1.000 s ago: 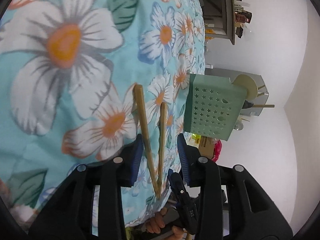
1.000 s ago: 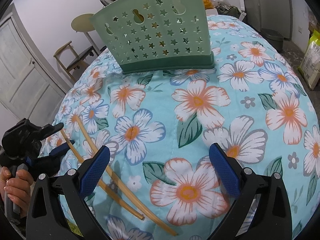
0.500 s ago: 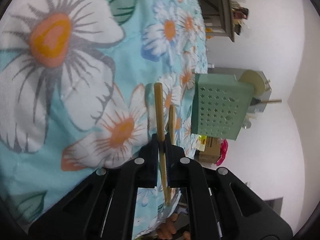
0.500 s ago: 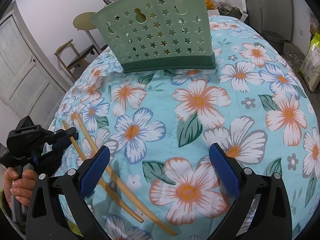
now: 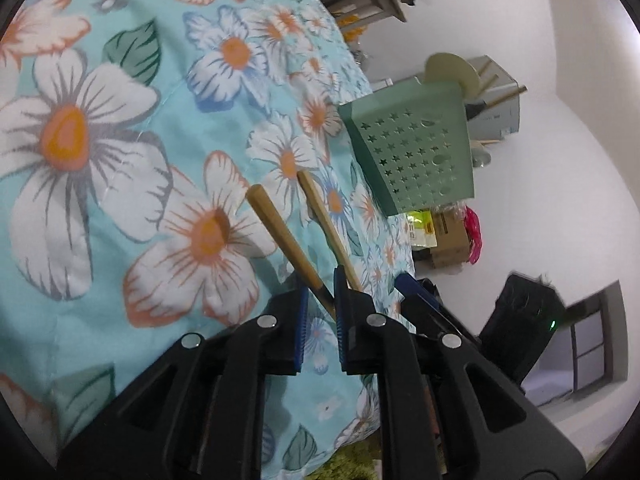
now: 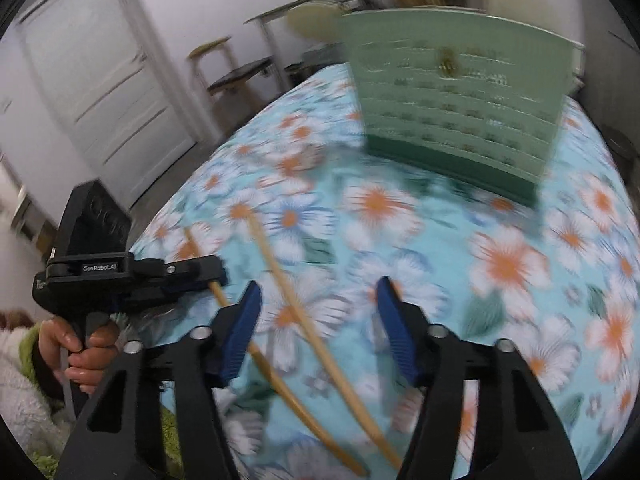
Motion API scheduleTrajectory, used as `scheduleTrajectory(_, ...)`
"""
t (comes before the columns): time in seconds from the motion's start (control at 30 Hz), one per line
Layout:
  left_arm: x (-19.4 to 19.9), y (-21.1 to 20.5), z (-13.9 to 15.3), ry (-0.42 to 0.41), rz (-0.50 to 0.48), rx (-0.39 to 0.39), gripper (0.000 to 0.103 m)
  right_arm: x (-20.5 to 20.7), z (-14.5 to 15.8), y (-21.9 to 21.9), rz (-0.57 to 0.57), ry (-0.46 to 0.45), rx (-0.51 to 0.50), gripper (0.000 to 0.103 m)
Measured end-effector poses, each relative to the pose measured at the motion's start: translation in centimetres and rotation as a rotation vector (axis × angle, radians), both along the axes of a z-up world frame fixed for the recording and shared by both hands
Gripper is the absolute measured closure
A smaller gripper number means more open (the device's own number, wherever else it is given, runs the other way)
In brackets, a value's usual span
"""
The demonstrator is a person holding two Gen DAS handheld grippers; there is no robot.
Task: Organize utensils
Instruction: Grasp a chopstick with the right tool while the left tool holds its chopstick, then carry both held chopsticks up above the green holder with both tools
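Lying ahead on the floral table [image 5: 120,128], the green utensil holder [image 5: 416,148] faces both chopsticks' long axis.
Left hand-held gripper [image 5: 320,312] pinches one chopstick [image 5: 280,236]; the other chopstick [image 6: 316,344] lies between the wide-open right hand-held gripper [image 6: 320,340] fingers.

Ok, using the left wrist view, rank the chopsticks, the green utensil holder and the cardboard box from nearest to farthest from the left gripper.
1. Chopsticks: at the left gripper, one between its fingers.
2. Green utensil holder: ahead and right, on the floral cloth.
3. Cardboard box: beyond the table edge, on the floor.
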State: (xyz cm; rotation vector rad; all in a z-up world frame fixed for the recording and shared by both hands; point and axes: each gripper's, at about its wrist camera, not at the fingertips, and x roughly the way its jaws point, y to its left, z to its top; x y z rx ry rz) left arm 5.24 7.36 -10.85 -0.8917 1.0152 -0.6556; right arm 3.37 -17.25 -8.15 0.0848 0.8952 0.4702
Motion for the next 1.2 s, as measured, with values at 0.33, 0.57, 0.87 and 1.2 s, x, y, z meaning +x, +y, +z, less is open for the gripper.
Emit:
scheduleTrajectory(0.33,0.1,0.5,-0.2,-0.037,-0.038,-0.055,0.092,2.9,-0.3,4.6,0.276,0.029,-0.134,0.08)
scheduleTrajectory(0.57,0.0,0.8,-0.4,-0.049,-0.054,-0.081,0.092,4.3,-1.2,6.2,0.378,0.056,-0.203,0.081)
scheduleTrajectory(0.87,-0.1,0.7,-0.4,-0.062,-0.057,-0.079,0.092,5.9,-1.1,5.5,0.321,0.042,-0.194,0.096)
scheduleTrajectory(1.2,0.6,1.3,1.7,-0.113,-0.03,-0.067,0.094,4.0,6.6,-0.8,0.01,-0.205,-0.094,0.096)
